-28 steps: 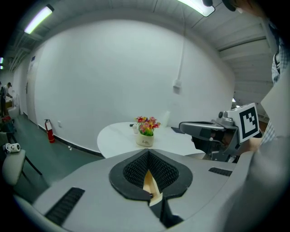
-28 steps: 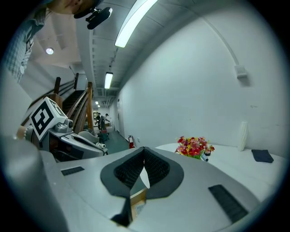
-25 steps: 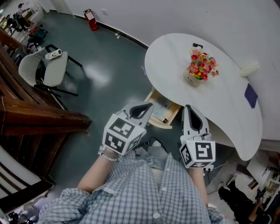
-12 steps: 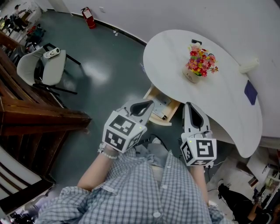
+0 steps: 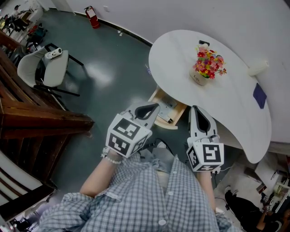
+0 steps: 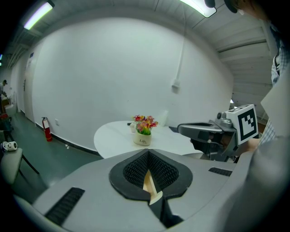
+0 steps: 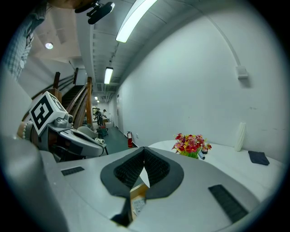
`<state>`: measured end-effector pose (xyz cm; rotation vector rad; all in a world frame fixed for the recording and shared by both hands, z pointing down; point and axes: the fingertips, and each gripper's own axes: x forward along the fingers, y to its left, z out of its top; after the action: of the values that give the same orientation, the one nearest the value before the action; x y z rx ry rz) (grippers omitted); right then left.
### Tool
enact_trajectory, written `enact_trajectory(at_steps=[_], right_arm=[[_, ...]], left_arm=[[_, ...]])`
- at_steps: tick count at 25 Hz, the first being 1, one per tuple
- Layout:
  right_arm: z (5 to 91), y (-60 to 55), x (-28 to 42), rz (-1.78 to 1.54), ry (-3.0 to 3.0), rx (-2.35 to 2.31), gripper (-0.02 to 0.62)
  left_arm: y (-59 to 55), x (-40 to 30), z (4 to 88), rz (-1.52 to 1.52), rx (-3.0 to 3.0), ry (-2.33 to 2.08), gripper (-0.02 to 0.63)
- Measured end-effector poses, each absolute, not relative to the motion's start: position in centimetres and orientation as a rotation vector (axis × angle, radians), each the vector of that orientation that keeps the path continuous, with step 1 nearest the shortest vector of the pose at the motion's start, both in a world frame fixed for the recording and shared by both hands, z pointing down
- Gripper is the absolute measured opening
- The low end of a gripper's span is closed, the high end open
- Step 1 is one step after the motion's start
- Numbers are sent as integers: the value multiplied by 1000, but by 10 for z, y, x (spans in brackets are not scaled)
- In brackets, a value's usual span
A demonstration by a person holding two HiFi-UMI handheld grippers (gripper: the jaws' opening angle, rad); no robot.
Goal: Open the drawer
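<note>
The wooden drawer (image 5: 165, 125) stands pulled out from under the near edge of the round white table (image 5: 181, 59), with papers inside it. My left gripper (image 5: 152, 108) hangs just before the drawer's front, its jaws shut on nothing. My right gripper (image 5: 198, 111) is to its right by the table's edge, also shut and empty. In the left gripper view the pads of the left gripper (image 6: 148, 155) meet, and the drawer's wood (image 6: 148, 185) shows below them. In the right gripper view the right gripper (image 7: 144, 152) is shut too, with the drawer (image 7: 137, 194) showing beneath.
A pot of flowers (image 5: 206, 68), a white roll (image 5: 257, 69) and a dark blue pad (image 5: 259, 96) lie on the table. At the left are a white chair (image 5: 50, 68) and a dark wooden staircase (image 5: 36, 120). A fire extinguisher (image 5: 92, 11) stands by the far wall.
Only the head view has shifted slightly; both grippers stay where they were, shut, and the drawer has not moved.
</note>
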<state>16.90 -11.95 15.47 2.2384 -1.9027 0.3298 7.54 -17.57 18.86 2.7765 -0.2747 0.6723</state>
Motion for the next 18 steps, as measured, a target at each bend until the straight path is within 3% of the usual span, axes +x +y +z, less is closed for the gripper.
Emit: enact_trajectory(at_steps=[18], right_arm=[[161,-117,164,351,-1880,2230,9]], left_arm=[[-176,71,191,659,2760,-270,6]])
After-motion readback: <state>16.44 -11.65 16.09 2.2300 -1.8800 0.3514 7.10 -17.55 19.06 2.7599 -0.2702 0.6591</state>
